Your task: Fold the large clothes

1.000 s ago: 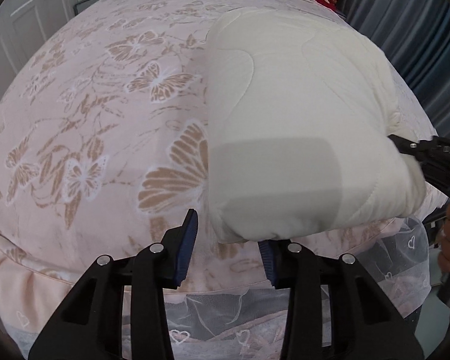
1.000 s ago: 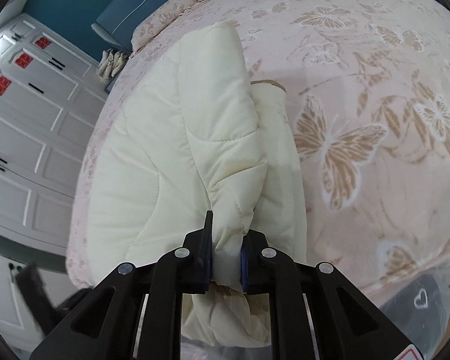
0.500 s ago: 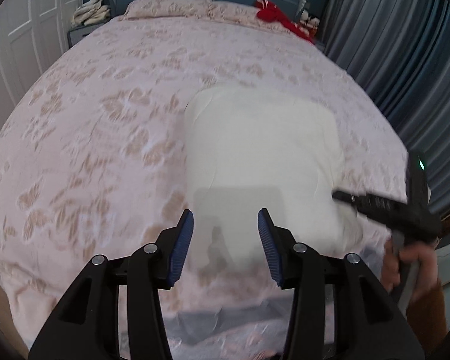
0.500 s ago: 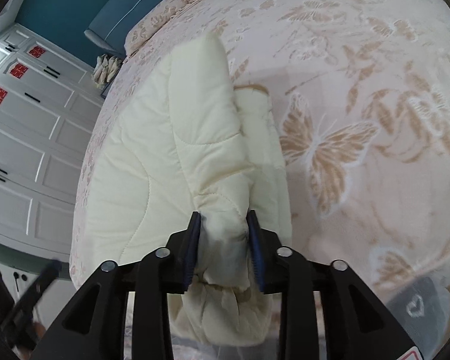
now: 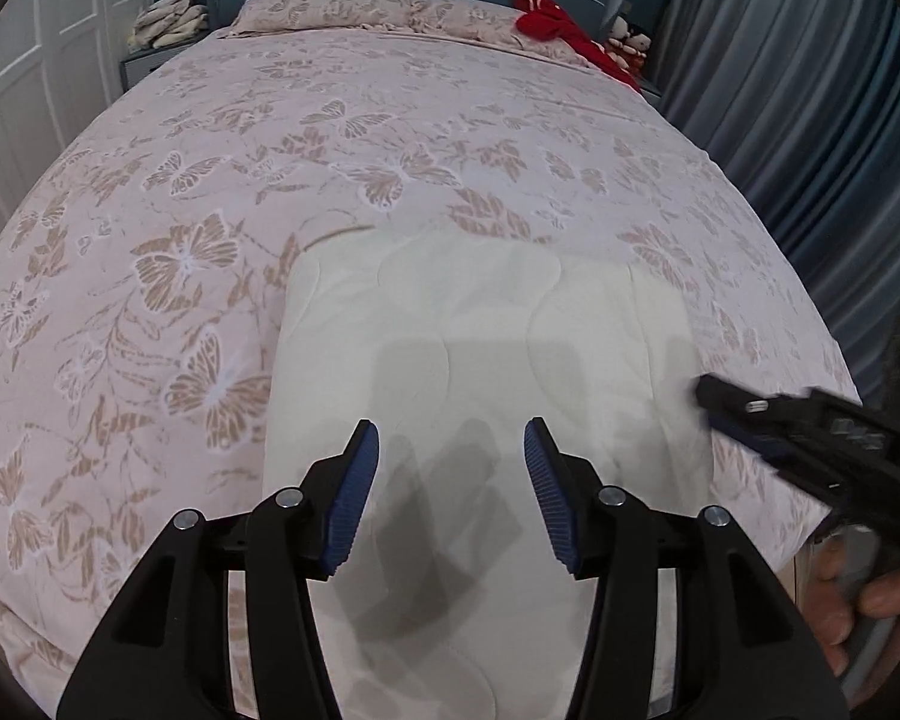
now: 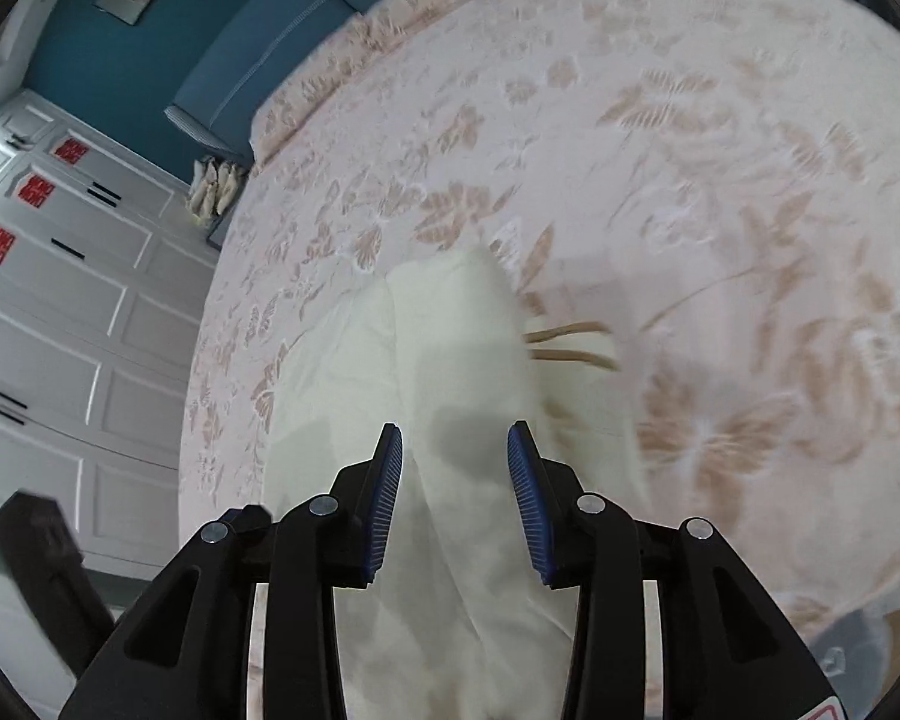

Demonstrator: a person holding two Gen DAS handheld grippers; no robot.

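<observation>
Cream quilted clothing (image 5: pixel 486 360) is seen in the lower middle of the left wrist view, laid as a flat, squared bundle on the butterfly-patterned bedspread (image 5: pixel 210 210). The left gripper (image 5: pixel 451 480) is held above it with its jaws spread wide and nothing between them; only its shadow falls on the fabric. The right gripper (image 5: pixel 810 438) is seen at the lower right edge, beside the bundle's right side, gripped by a hand (image 5: pixel 870 606). A red garment (image 5: pixel 564 36) and pillows (image 5: pixel 330 9) are seen at the top of the frame.

In the right wrist view, which is blurred, the clothing (image 6: pixel 450 360) is seen in the lower middle, its layers stacked one over another. The right gripper (image 6: pixel 454 498) is shown with jaws parted and nothing gripped. White wardrobe doors (image 6: pixel 60 330) fill the left.

The folding is judged to be largely done: a compact rectangle has been formed and is held by neither tool. At most, some smoothing or tidying of edges is judged to be left.
</observation>
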